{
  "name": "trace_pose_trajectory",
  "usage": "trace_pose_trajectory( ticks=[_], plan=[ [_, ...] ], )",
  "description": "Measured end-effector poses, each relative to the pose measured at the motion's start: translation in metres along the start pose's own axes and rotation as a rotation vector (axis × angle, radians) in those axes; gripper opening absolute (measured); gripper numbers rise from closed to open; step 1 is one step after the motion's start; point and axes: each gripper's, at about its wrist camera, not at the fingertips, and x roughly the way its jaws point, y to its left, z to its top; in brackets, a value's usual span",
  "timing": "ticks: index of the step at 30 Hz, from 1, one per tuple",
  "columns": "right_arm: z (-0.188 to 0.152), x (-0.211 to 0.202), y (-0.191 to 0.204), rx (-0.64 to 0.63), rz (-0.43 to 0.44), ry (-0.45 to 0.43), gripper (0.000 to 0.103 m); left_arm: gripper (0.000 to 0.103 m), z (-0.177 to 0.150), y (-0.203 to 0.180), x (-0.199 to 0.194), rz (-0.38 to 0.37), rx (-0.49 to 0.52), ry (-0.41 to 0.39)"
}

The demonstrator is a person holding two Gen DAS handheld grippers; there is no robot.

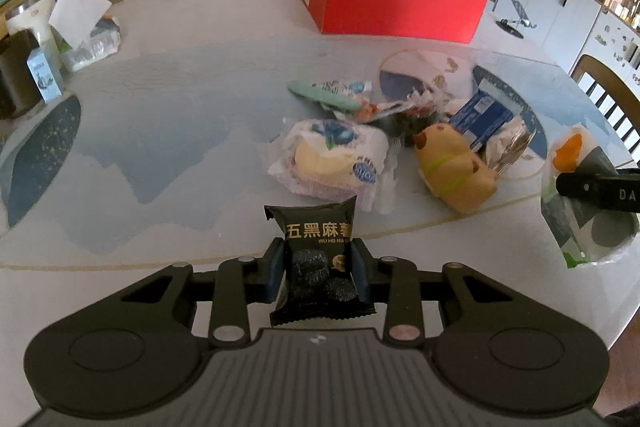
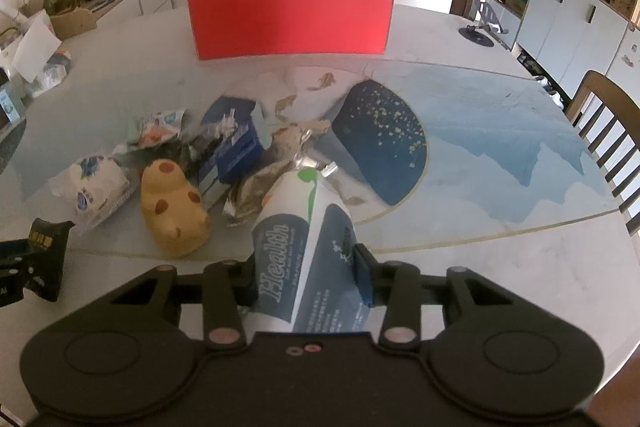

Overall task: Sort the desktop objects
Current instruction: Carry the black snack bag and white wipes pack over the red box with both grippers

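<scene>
Your left gripper (image 1: pixel 319 269) is clamped on a black snack packet (image 1: pixel 316 259), pads pressing both sides, jaws only partly open, packet lifted off the table (image 1: pixel 160 131). Your right gripper (image 2: pixel 306 275) has its jaws roughly half open around a white-and-blue "Health" pouch (image 2: pixel 304 247), pads against its sides. Landmark: the red box (image 2: pixel 290 19), open top, at the table's far side. The remaining pile sits just in front of the box: yellow capybara toy (image 2: pixel 174 213), wrapped bread roll (image 1: pixel 336 157), blue carton (image 2: pixel 234 145), foil wrappers (image 2: pixel 260 187).
</scene>
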Motion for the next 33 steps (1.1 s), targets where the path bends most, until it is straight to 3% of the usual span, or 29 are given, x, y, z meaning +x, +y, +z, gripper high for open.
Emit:
trace_pose_trajectory(
  ticks=[16, 33],
  plan=[
    [0.045, -0.024, -0.010, 0.008, 0.065, -0.065, 0.043, 0.033, 0.053, -0.010, -0.032, -0.001, 0.004, -0.075],
    [0.101, -0.017, -0.032, 0.037, 0.133, -0.111, 0.043, 0.033, 0.123, -0.040, -0.024, -0.027, 0.034, -0.128]
  ],
)
